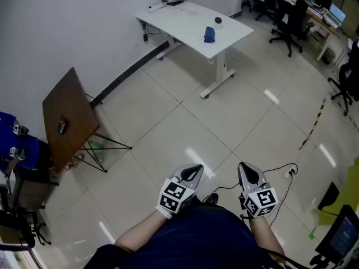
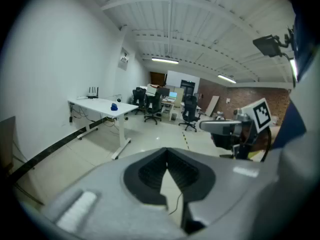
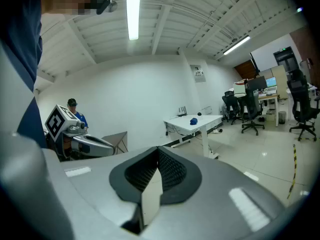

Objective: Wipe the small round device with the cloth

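In the head view, you hold the left gripper (image 1: 197, 170) and right gripper (image 1: 243, 168) close to your body, while the blue cloth (image 1: 209, 35) and the small round device (image 1: 218, 21) lie on the white table (image 1: 179, 18) far across the room. The left gripper view shows its jaws closed on nothing. The right gripper view shows the same: closed and empty. I judge the task not yet begun; you first need to walk to the table, then open for the cloth.

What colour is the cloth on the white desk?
Blue. The cloth shows best in the head view, near the front edge of the desk.
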Action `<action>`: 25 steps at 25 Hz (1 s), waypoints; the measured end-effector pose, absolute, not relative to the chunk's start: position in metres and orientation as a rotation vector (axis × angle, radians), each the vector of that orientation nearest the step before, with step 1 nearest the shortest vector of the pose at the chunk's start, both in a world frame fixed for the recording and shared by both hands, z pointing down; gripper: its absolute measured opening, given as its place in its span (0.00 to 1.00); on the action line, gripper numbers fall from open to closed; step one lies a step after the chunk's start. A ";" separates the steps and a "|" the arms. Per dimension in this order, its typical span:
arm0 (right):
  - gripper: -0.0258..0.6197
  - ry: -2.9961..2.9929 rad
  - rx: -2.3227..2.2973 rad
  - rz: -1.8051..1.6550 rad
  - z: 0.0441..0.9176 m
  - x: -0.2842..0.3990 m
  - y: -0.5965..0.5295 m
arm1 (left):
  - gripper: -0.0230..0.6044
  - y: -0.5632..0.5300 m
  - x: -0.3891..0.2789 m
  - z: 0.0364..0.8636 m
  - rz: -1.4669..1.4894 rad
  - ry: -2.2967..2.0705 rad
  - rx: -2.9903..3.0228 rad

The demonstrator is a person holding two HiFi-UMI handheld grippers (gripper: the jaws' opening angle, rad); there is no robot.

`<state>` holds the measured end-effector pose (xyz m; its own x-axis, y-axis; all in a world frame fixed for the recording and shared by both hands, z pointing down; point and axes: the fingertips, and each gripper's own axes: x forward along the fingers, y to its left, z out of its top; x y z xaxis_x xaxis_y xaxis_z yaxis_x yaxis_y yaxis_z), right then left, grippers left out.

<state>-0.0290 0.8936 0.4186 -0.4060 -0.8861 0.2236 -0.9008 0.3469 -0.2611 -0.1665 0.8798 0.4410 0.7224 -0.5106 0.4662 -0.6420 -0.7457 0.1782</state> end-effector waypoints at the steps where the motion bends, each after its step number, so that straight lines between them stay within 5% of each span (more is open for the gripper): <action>1: 0.05 -2.542 1.691 0.543 0.420 -0.025 0.892 | 0.04 0.878 -0.164 0.442 0.559 -0.906 2.591; 25: 0.05 -2.378 1.745 0.533 0.419 -0.055 0.670 | 0.04 0.648 -0.185 0.434 0.382 -0.762 2.578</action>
<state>-0.0547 0.6703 0.4185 -0.3152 -0.8935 0.3198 -0.9445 0.2627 -0.1970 -0.1848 0.6476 0.4341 0.8118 -0.4510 0.3710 -0.5672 -0.7601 0.3171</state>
